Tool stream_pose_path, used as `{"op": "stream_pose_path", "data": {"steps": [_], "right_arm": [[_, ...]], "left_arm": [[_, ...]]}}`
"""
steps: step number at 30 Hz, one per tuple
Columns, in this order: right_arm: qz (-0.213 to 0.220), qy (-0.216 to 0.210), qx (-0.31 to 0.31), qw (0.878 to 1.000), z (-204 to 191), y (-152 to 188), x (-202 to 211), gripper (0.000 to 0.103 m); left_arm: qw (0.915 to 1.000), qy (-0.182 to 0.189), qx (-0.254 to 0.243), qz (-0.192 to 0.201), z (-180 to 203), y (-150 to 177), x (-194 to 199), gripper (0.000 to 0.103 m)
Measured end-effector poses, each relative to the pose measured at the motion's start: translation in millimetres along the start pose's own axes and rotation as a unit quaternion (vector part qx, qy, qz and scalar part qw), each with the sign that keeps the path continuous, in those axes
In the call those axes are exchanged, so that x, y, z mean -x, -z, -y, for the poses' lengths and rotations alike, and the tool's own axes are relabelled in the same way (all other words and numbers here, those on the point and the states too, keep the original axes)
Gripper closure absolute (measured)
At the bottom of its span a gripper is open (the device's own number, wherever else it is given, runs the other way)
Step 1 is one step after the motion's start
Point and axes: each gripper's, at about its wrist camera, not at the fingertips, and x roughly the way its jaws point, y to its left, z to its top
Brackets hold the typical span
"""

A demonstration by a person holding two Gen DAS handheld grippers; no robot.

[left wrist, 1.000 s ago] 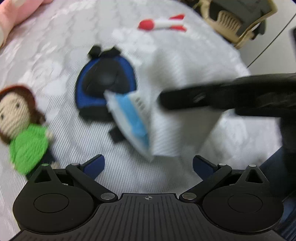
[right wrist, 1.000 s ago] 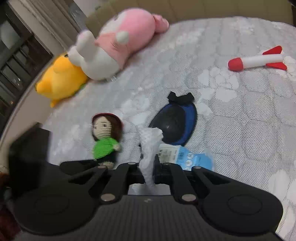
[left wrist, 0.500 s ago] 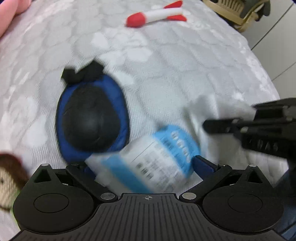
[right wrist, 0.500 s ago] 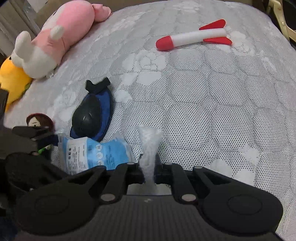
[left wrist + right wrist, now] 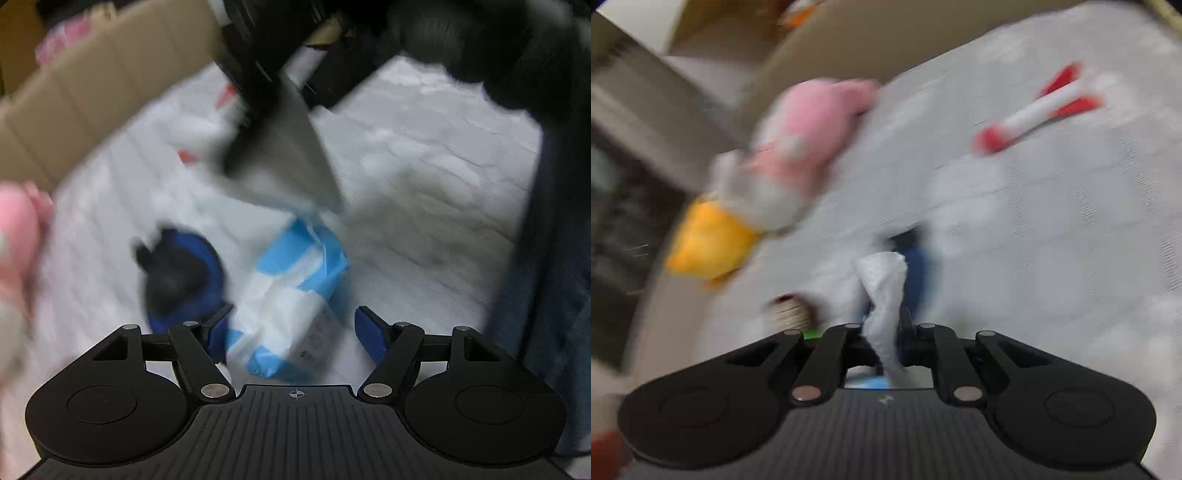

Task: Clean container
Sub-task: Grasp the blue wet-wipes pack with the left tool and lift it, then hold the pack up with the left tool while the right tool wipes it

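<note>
Wipes pack, blue and white, lies on the quilted bed between the closing left gripper fingers (left pad touching, right apart). Only the left view shows it clearly. Right gripper is clamped tight on a white wipe; rocket toy at 1 o'clock.
</note>
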Motion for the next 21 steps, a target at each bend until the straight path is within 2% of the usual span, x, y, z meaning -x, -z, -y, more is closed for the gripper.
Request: {"op": "stream_pose_path", "data": {"steps": [1,3,5,7,9,11,13,15,16,18,21], "right_arm": [[-0.016,-0.010,0.006,1.000,-8,5,-3,0.093],[-0.051,0.002,0.022,0.998,-17,17,-14,0.093],[-0.081,0.049,0.049,0.994,-24,29,-24,0.093],[-0.090,0.097,0.065,0.989,-27,35,-27,0.093],[-0.093,0.111,0.064,0.988,-28,34,-24,0.093],[-0.098,0.130,0.077,0.984,-30,32,-22,0.093],[-0.097,0.169,0.111,0.974,-30,31,-22,0.093],[-0.092,0.206,0.121,0.967,-23,27,-25,0.093],[-0.091,0.208,0.102,0.969,-17,23,-26,0.093],[-0.077,0.197,0.057,0.976,-3,14,-24,0.093],[-0.033,0.192,0.034,0.980,10,7,-12,0.093]], "left_arm": [[0.9999,0.008,0.009,-0.007,-1,2,-3,0.027],[0.9996,0.018,0.017,-0.013,-2,2,-7,0.025],[0.9992,0.026,0.026,-0.017,-4,2,-9,0.024],[0.9990,0.027,0.029,-0.019,-5,4,-10,0.021],[0.9989,0.027,0.035,-0.018,-6,6,-12,0.020],[0.9976,0.047,0.050,-0.008,-9,5,-9,0.020],[0.9956,0.069,0.063,0.003,-10,3,-6,0.020],[0.9956,0.070,0.062,0.002,-5,-2,-11,0.020],[0.9961,0.064,0.061,-0.003,-1,-4,-14,0.020],[0.9966,0.050,0.064,-0.013,5,-4,-20,0.034],[0.9983,0.025,0.052,-0.005,14,-10,-25,0.039]]}}
